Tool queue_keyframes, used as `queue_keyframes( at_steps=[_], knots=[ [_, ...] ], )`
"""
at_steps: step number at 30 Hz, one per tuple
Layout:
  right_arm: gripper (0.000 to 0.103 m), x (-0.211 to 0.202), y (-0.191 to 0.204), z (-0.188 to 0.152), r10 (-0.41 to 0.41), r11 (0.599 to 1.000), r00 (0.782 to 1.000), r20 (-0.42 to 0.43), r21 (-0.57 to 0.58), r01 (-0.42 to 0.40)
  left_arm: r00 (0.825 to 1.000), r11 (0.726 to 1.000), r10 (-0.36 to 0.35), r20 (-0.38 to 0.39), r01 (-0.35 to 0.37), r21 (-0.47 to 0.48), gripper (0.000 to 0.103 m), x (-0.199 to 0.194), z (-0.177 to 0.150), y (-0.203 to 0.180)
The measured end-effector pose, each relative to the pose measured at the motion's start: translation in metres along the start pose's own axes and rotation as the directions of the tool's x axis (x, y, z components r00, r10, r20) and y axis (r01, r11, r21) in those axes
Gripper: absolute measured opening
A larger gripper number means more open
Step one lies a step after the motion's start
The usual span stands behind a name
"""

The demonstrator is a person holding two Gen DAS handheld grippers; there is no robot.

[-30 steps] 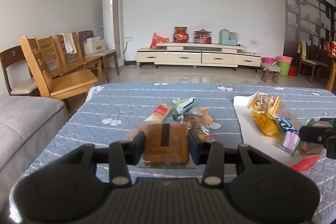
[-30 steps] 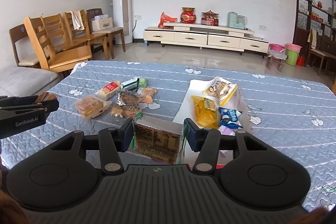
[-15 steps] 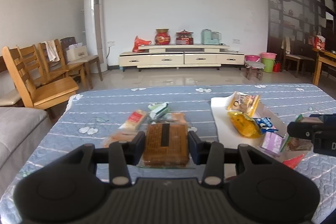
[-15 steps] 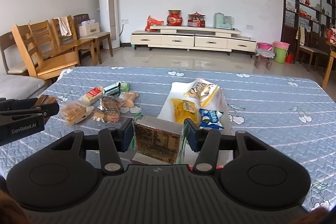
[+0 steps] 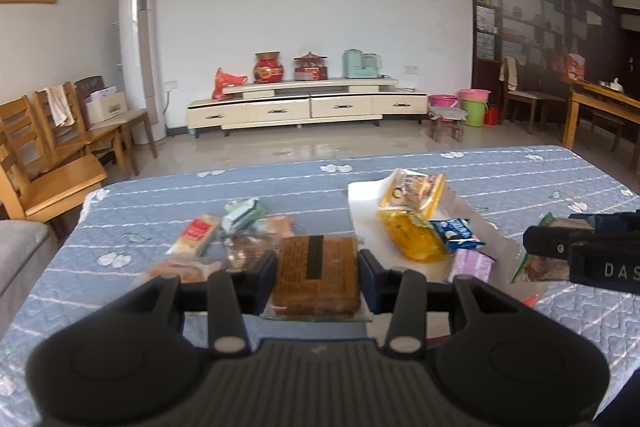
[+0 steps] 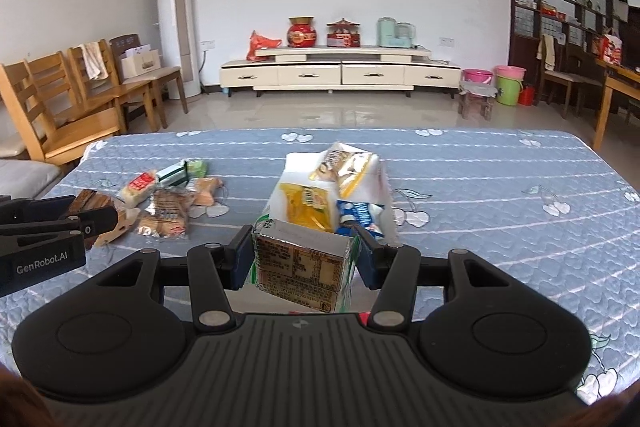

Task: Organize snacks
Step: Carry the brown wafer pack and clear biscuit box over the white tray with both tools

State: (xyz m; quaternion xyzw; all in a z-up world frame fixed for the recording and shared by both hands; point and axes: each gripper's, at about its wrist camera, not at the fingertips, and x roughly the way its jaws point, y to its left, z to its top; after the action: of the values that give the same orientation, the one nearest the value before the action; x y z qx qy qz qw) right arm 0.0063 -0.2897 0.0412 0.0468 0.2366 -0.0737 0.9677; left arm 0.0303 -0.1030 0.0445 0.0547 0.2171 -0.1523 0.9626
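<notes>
both grippers loaded, each carrying 1 snack above the blue quilted table [image 6: 480,187].

left gripper [image 5: 318,267]: jaws pinching a brown wrapped cake [image 5: 316,269], lower centre of its frame; pads press both long sides, clear wrapper edge sticks out below. held level, well seated between the jaws.

right gripper [image 6: 305,255]: jaws pinching a green-edged printed packet [image 6: 300,261], lower centre of its frame, label side facing the camera, slightly tilted.

white tray [image 6: 298,163], centre of the right view, already holds a yellow bag [image 6: 306,205], a blue packet [image 6: 360,213] and a pale bag [image 6: 346,167]. loose snacks [image 6: 168,203] lie left of it on the cloth.

judgement: next is placing into the tray. carry each packet over a bare patch, lower until it rests, then let go. 1 hand at a time, so the grippers don't collide; right looks nearer.
</notes>
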Motion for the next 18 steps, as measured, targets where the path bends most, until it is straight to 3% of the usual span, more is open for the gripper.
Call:
queue_keyframes(
  at_steps=[18],
  knots=[
    [0.064,0.035,-0.040,0.001,-0.068,0.996,0.997,-0.024,0.062,0.070,0.996,0.995,-0.085,-0.032,0.087,0.046,0.043,0.044,0.010,-0.048]
  ],
)
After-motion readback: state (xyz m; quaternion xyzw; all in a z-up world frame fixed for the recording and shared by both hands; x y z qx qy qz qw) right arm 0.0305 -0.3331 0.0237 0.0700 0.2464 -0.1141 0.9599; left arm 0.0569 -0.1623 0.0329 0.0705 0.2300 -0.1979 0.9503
